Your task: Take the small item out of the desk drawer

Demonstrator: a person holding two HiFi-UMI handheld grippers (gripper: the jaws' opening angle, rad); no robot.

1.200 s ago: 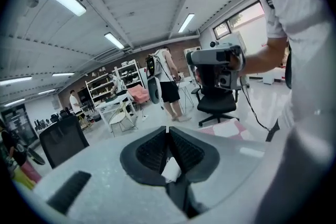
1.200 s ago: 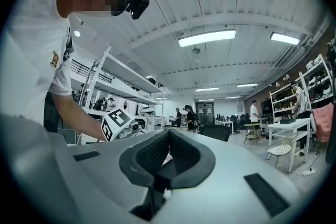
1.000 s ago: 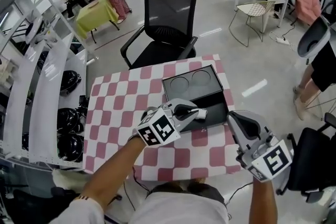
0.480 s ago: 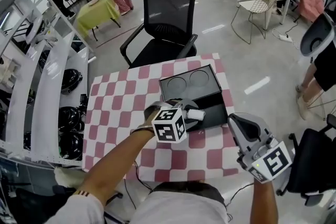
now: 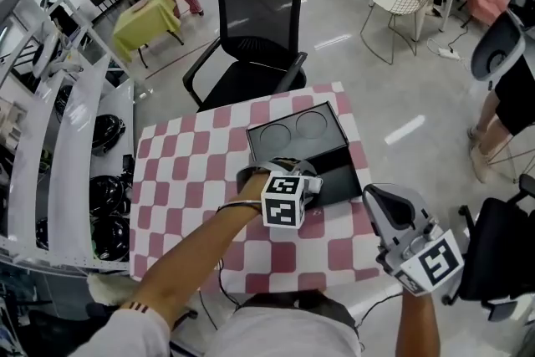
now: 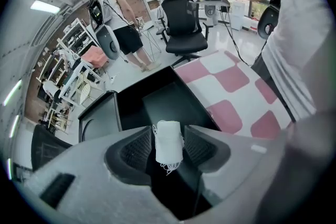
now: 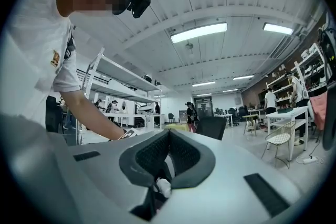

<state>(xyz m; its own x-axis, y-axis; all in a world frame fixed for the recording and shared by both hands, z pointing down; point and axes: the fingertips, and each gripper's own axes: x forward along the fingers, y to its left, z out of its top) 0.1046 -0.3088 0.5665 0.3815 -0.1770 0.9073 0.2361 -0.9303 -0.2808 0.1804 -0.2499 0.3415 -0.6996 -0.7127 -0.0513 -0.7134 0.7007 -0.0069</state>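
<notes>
Left fingers [image 6: 136, 149] newly apart; white roll [image 6: 168, 142] between

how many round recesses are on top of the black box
2, side by side on the black box top: left recess, right recess. None appear hidden.

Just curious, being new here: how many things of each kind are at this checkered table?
White roll: 1
Black drawer box: 1
Hand-held tools: 2 (left tool, jaws just opened around the roll; right tool)
Total: 4
</notes>
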